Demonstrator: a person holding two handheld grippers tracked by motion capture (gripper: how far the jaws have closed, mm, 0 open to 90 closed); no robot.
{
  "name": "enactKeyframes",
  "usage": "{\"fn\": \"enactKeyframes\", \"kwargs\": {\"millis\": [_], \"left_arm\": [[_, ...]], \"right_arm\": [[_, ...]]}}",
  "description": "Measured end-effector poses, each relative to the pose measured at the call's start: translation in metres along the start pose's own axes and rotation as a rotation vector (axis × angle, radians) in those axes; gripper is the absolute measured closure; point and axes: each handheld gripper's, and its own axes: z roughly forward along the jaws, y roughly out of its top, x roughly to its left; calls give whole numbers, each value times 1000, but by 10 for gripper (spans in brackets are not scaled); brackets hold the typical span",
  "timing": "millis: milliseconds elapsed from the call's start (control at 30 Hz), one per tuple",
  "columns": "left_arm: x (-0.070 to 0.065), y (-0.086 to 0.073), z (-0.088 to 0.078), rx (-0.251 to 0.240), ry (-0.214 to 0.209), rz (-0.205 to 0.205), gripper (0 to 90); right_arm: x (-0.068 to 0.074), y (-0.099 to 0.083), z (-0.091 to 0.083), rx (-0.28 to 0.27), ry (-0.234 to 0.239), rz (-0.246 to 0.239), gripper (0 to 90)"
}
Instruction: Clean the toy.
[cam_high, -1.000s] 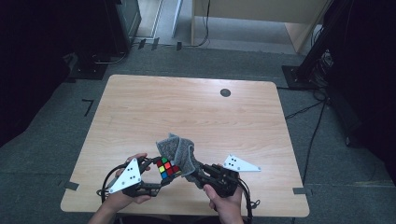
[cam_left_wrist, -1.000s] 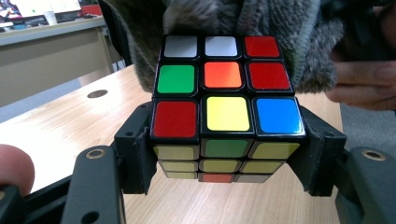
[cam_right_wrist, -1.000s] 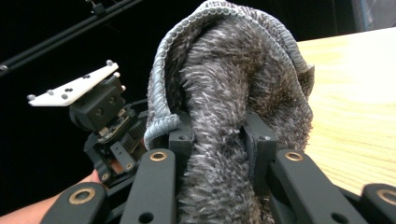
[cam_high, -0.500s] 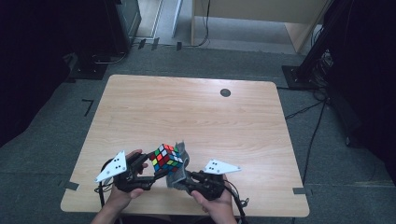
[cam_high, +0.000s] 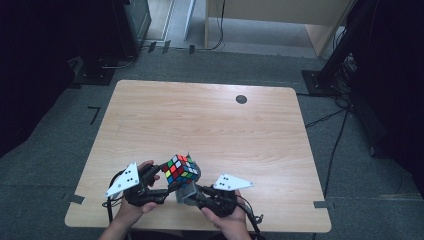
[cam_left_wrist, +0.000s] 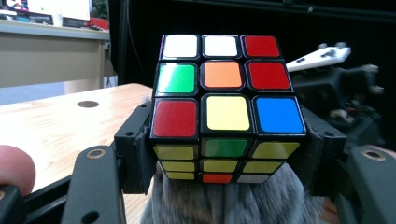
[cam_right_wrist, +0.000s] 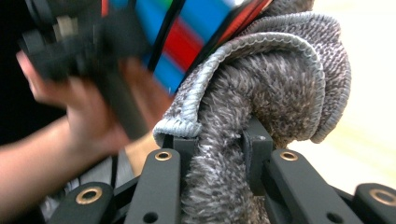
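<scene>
**Cube held over the near table edge, cloth pressed beneath**

The left gripper (cam_left_wrist: 224, 154) clamps the scrambled cube (cam_high: 180, 170) above the table (cam_high: 210, 115); the right gripper (cam_right_wrist: 219, 144) pinches a grey cloth (cam_right_wrist: 261, 93), bunched against the cube's underside.

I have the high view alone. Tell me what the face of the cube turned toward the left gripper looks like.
Observer: On the cube it reads white, white, red; green, orange, red; red, yellow, blue.
Operator: Report the left gripper's hold.
Observer: The left gripper clamps the cube's lowest layer from both sides.
Operator: Now the cloth.
Observer: The right gripper pinches the grey cloth, which bunches in a fold above its jaws and sits under the cube.
</scene>
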Motion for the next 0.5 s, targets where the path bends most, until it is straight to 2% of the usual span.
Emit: {"fn": "enactKeyframes", "kwargs": {"millis": [67, 100, 200, 267, 333, 400, 433, 467, 500], "left_arm": [[0, 0, -2, 1, 10, 6, 342], [2, 1, -4, -9, 15, 4, 341], [3, 2, -6, -10, 18, 5, 342], [3, 2, -5, -7, 21, 0, 342], [2, 2, -4, -21, 16, -16, 342], [1, 3, -2, -42, 21, -28, 341], [1, 4, -1, -48, 24, -32, 341], [1, 4, -1, -48, 24, -32, 341], [1, 3, 0, -45, 28, -28, 341]], "right_arm": [[2, -1, 2, 8, -6, -11, 734], [0, 2, -2, -10, -16, -2, 734], [-9, 9, -21, -130, -32, 66, 734], [-12, 11, -26, -167, -51, 70, 733], [-10, 8, -20, -135, -35, 65, 733], [-4, 0, -5, -81, -1, 60, 732], [1, -5, 3, -64, 14, 51, 732], [1, -5, 3, -64, 14, 51, 732], [6, -9, 10, -48, 28, 30, 732]]}}
